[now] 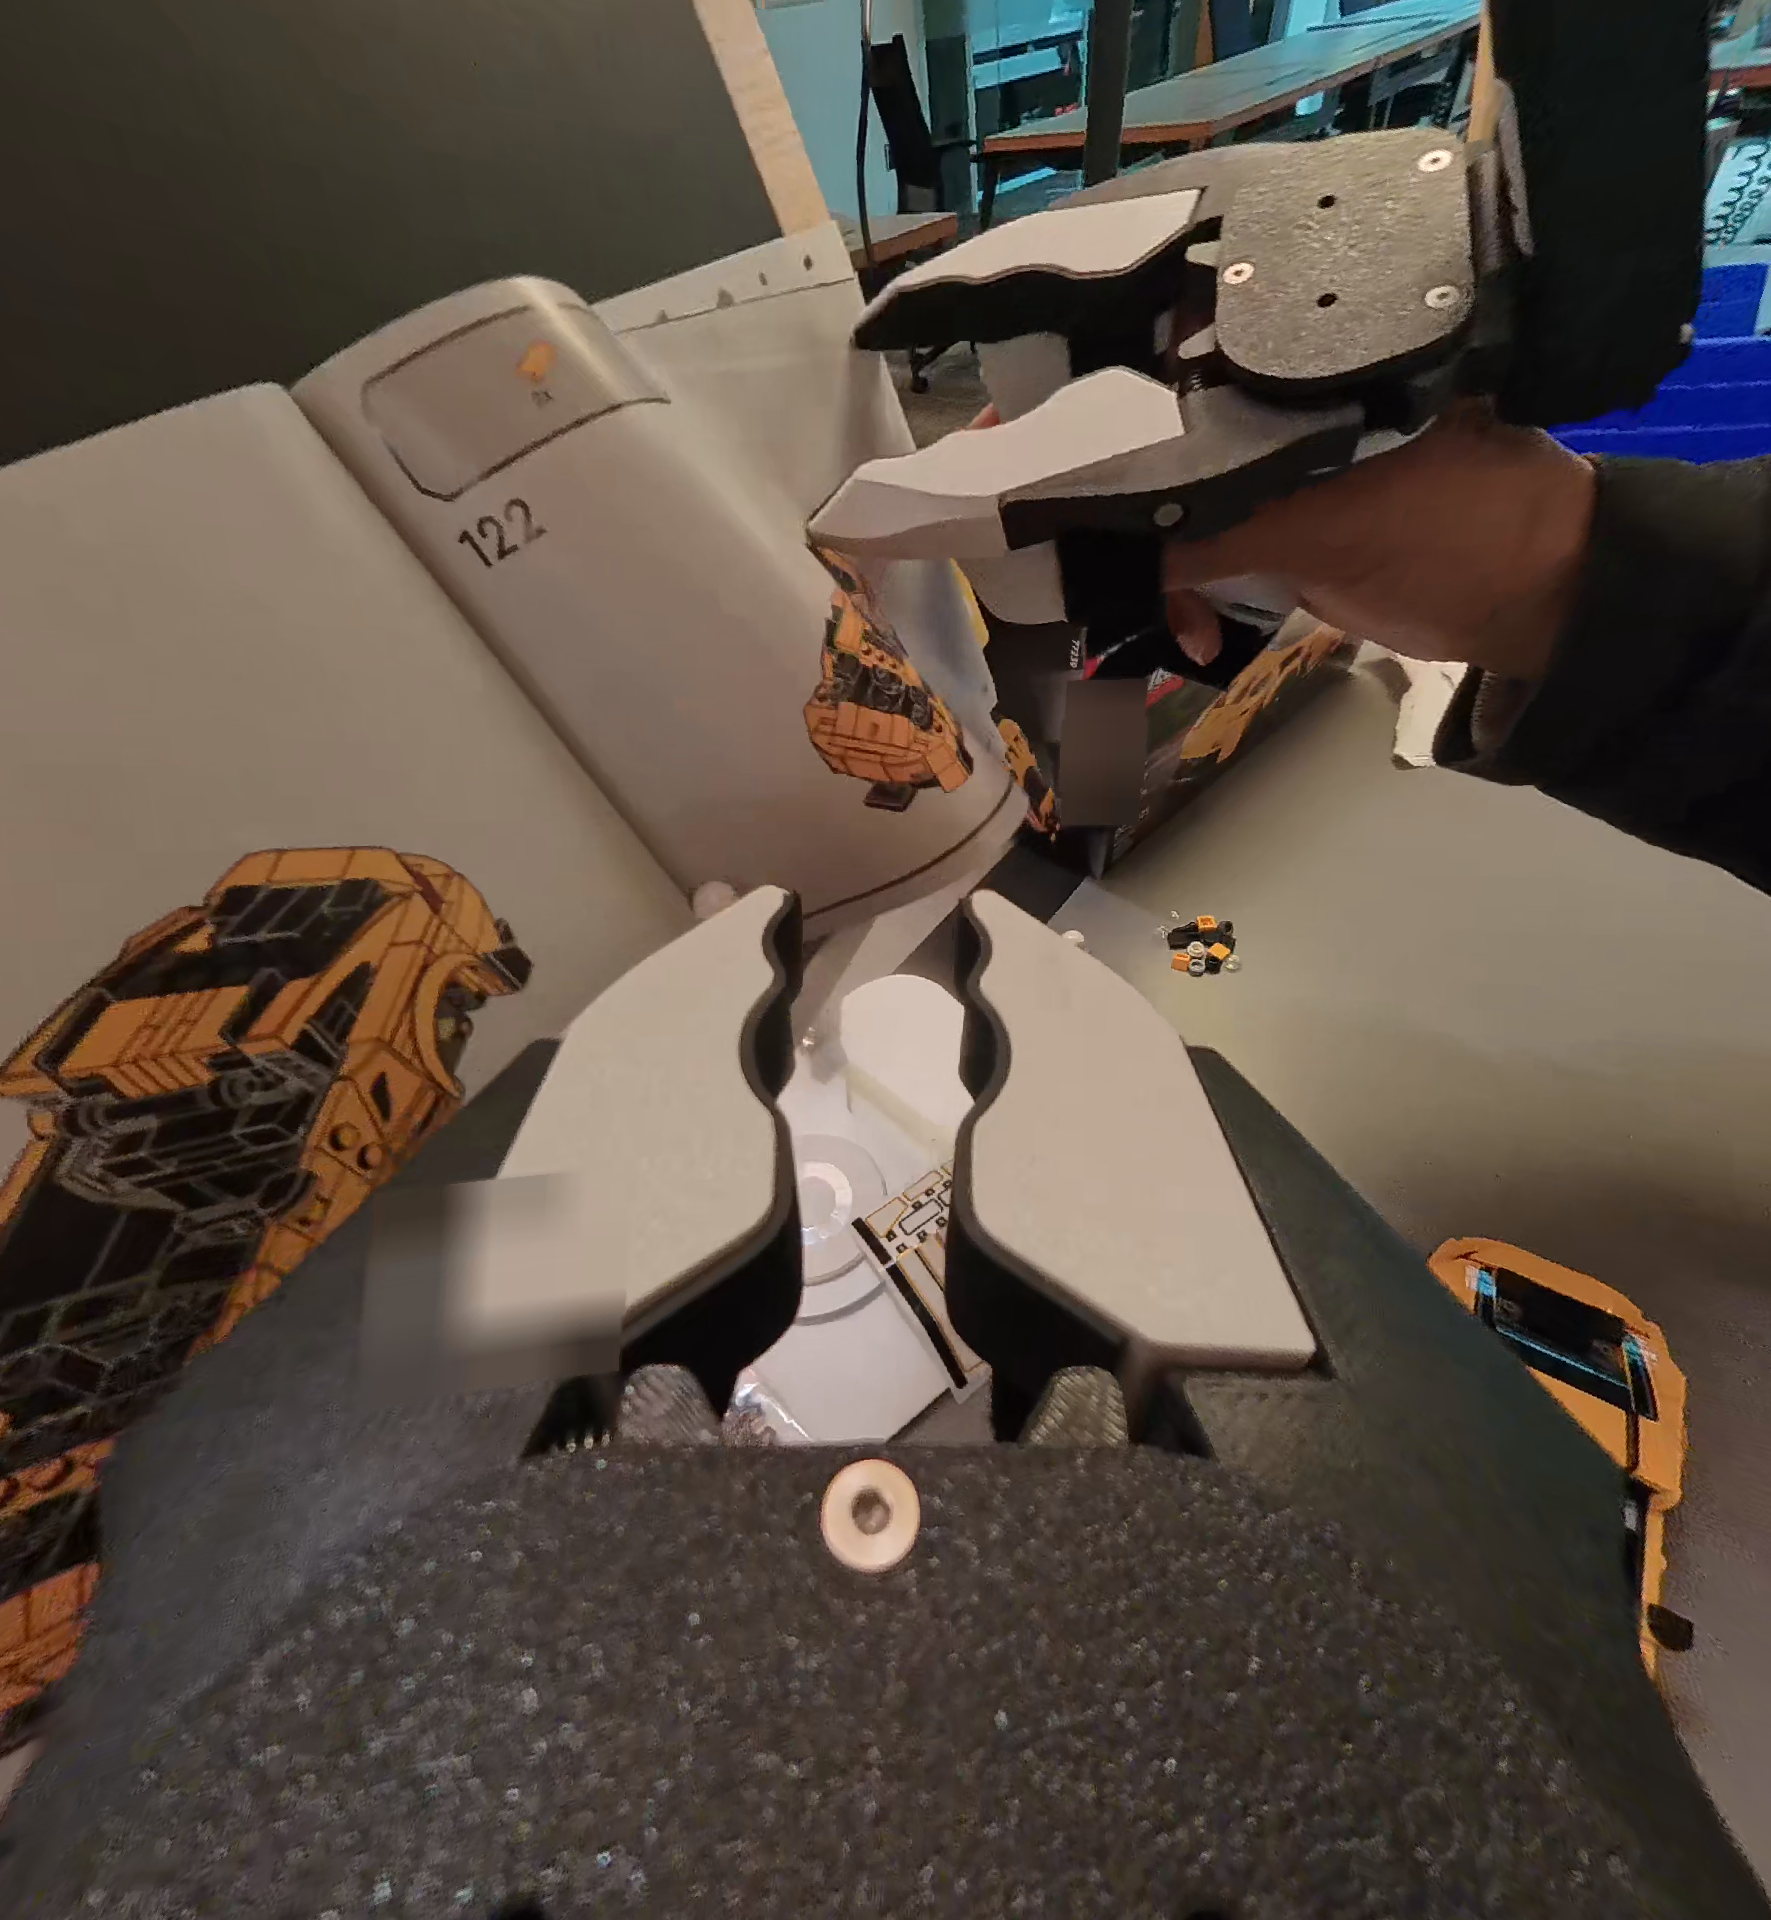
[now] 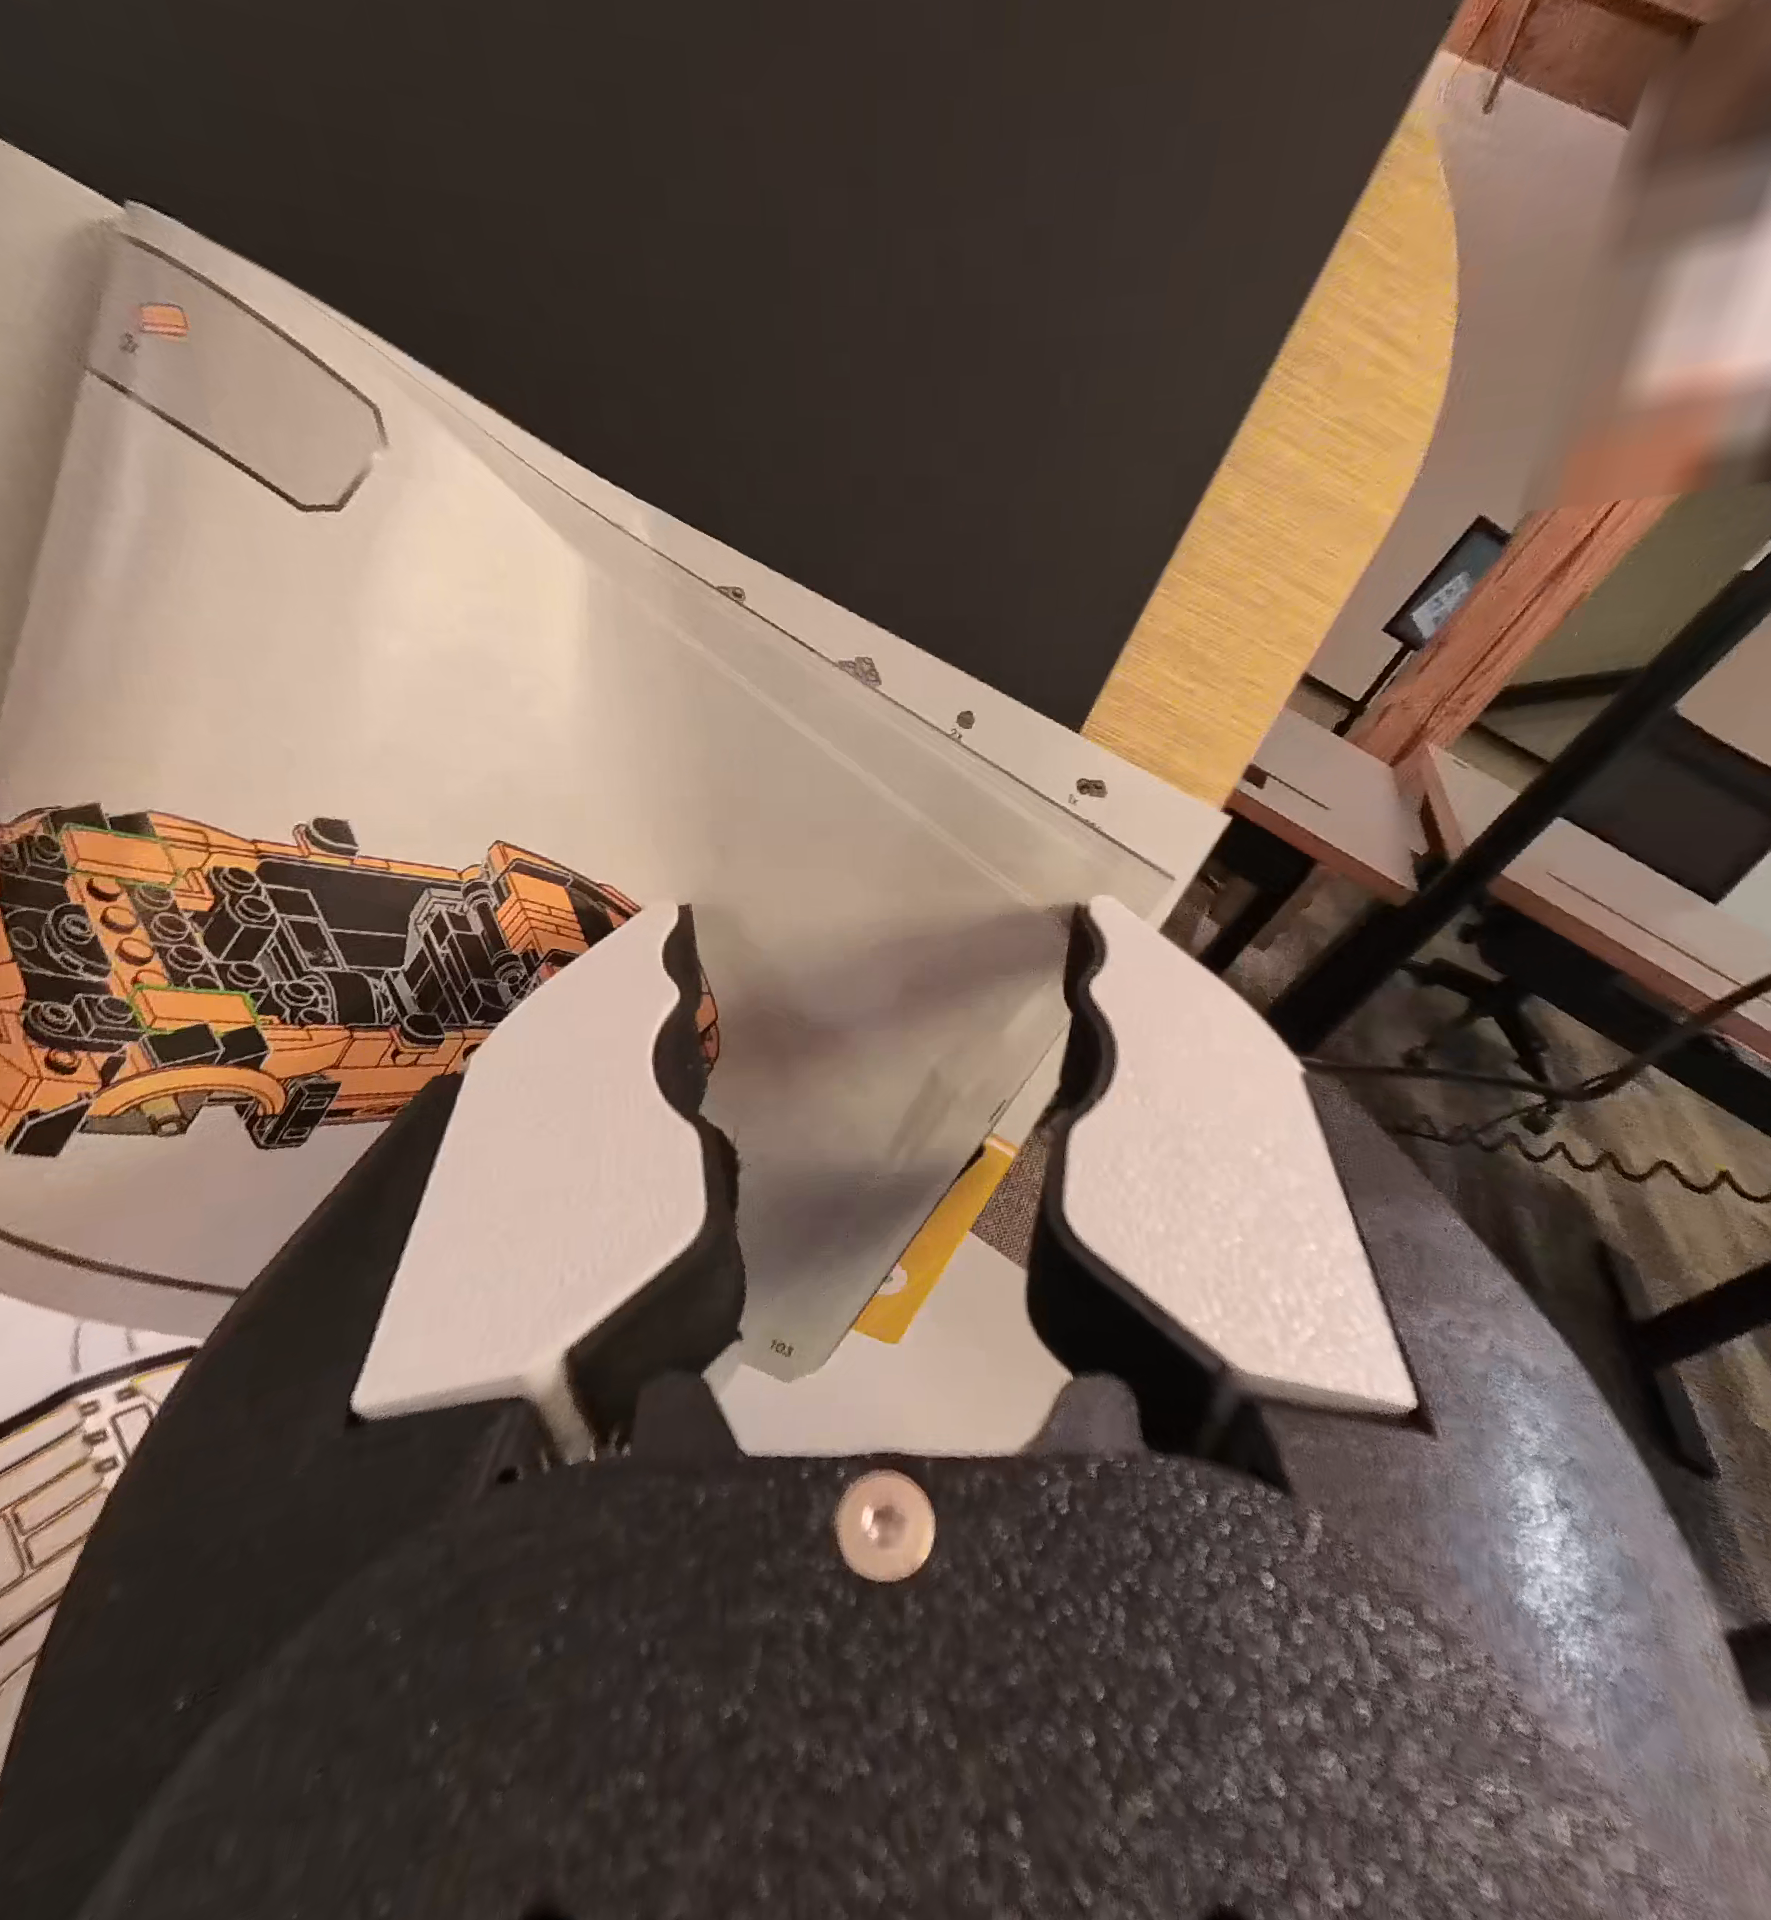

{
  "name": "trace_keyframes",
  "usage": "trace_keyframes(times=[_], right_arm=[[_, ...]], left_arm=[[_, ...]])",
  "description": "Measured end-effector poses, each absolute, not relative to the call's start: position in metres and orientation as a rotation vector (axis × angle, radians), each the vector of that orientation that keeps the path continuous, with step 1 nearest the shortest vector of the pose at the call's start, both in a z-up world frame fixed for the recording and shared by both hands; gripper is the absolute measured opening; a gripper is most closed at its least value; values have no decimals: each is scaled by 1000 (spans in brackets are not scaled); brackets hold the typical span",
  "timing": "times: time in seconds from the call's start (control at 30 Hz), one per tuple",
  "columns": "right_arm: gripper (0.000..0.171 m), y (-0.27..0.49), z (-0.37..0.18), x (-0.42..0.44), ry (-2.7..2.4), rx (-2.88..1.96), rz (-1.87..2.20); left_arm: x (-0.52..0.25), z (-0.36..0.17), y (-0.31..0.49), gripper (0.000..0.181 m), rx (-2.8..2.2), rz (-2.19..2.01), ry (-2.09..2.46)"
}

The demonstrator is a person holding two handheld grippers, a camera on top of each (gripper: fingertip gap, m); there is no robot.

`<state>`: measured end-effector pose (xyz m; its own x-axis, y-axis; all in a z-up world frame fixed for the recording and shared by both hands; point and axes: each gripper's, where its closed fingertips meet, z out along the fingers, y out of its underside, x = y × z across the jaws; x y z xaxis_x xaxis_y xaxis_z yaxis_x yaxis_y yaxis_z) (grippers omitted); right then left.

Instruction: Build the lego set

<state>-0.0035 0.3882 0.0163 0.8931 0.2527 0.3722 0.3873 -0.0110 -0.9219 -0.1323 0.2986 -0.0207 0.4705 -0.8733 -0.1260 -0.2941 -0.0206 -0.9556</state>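
Observation:
The instruction booklet (image 1: 237, 644) lies open on the grey table (image 1: 1483, 1039), and one page (image 1: 652, 623) curls upward. My right gripper (image 1: 839, 431) is open at that page's raised edge. In the right wrist view the page (image 2: 860, 1039) passes between the wide-apart fingers of my right gripper (image 2: 883, 914), and neither pad presses on it. My left gripper (image 1: 879, 909) is low over the table by the booklet's lower edge. It is open, with nothing between its pads. A sticker sheet (image 1: 912, 1226) lies below it. The orange and black Lego car (image 1: 1567, 1371) stands at the right.
A small pile of orange, black and clear pieces (image 1: 1203, 945) lies on the table beyond my left gripper. The dark set box (image 1: 1224, 727) stands behind the booklet. A hand and dark sleeve (image 1: 1483, 582) hold the right gripper. Desks and chairs stand in the background.

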Motion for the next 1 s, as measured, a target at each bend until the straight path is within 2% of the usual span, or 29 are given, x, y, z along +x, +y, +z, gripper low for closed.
trace_keyframes(times=[0.33, 0.53, 0.63, 0.83, 1.0], right_arm=[[20, 381, 17, -3, -503, -1531, -228], [20, 359, 37, 7, -476, -1355, -392], [9, 341, 46, 6, -485, -1263, -403], [10, 305, 50, -16, -601, -1121, -427], [10, 284, 47, -25, -661, -1071, -432]], left_arm=[[-138, -25, 293, 28, -1574, -633, 1047], [-136, -17, 288, 28, -1562, -664, 1036], [-123, -3, 280, 30, -1535, -719, 1034], [-74, 34, 258, 32, -1529, -1075, 982], [-43, 42, 254, 28, -1576, -1275, 924]])
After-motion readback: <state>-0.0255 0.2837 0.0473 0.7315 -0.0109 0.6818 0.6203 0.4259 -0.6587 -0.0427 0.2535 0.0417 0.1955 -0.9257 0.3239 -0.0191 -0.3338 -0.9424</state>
